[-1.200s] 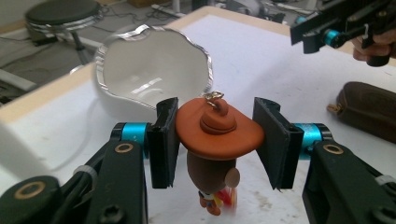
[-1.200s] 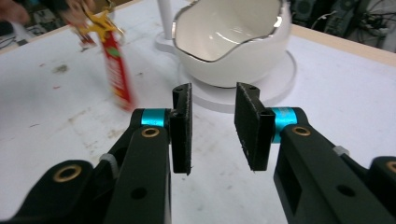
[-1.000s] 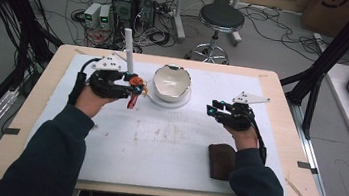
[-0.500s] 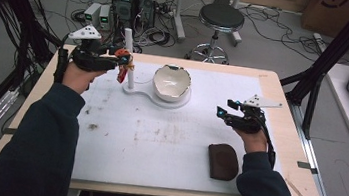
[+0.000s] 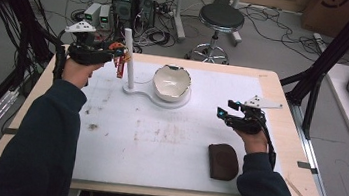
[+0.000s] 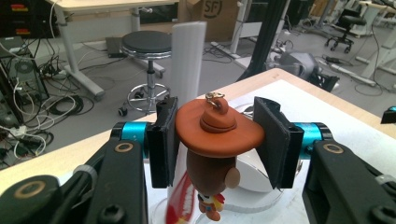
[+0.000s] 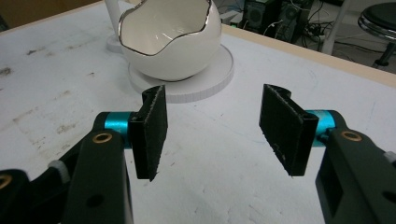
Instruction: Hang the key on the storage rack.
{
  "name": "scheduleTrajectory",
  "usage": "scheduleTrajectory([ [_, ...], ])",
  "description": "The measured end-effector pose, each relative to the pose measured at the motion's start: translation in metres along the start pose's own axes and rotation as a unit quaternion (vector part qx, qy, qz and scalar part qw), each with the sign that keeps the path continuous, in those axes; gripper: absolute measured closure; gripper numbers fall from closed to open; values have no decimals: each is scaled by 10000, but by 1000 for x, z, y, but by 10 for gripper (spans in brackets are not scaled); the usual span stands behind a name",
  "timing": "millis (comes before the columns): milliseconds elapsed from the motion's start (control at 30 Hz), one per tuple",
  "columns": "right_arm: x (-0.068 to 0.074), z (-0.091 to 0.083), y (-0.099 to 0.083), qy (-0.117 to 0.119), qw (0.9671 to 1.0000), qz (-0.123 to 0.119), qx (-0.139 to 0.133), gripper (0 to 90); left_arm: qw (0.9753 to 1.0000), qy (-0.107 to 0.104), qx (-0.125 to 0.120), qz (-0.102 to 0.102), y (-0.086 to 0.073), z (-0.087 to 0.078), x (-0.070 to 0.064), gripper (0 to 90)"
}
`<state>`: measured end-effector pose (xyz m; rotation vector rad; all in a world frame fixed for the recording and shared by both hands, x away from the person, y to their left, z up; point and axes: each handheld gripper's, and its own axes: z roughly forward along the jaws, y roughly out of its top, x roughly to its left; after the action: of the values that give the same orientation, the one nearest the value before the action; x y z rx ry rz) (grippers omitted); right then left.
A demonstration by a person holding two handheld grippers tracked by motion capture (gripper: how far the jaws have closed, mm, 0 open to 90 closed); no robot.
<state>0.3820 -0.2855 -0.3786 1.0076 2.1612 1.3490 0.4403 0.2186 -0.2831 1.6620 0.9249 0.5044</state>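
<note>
We take the white bowl [image 5: 171, 82] on its round stand [image 5: 182, 101] as our mark. Left of the bowl, the left gripper [image 5: 117, 56] hangs above the table [image 5: 157, 141], just beside the white post [image 5: 128, 54]. Its jaws pinch a small figure [image 6: 215, 154] by the brim of its brown hat [image 6: 219, 133]; a metal ring tops the hat. Right of the bowl and nearer us, the right gripper [image 5: 222, 115] hovers with jaws spread, holding nothing. A dark brown pad [image 5: 222, 160] lies near that hand, well apart from the bowl.
</note>
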Motion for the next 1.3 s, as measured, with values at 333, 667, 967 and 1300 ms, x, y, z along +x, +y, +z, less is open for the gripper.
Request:
scheduleTrajectory([
  [333,-2,0,-2,-21,10000,51,8,421,9996,158,144,-195,-31,4,10,519],
  [667,-3,-1,-4,-109,9999,19,26,411,9998,158,-100,-107,-74,-7,0,346],
  [967,-12,-4,-14,-592,9980,9,214,271,9985,158,-527,43,-117,-31,-10,200],
  [1300,-18,-9,-25,-804,9961,-11,374,230,9976,259,-633,-50,-146,-45,-18,214],
])
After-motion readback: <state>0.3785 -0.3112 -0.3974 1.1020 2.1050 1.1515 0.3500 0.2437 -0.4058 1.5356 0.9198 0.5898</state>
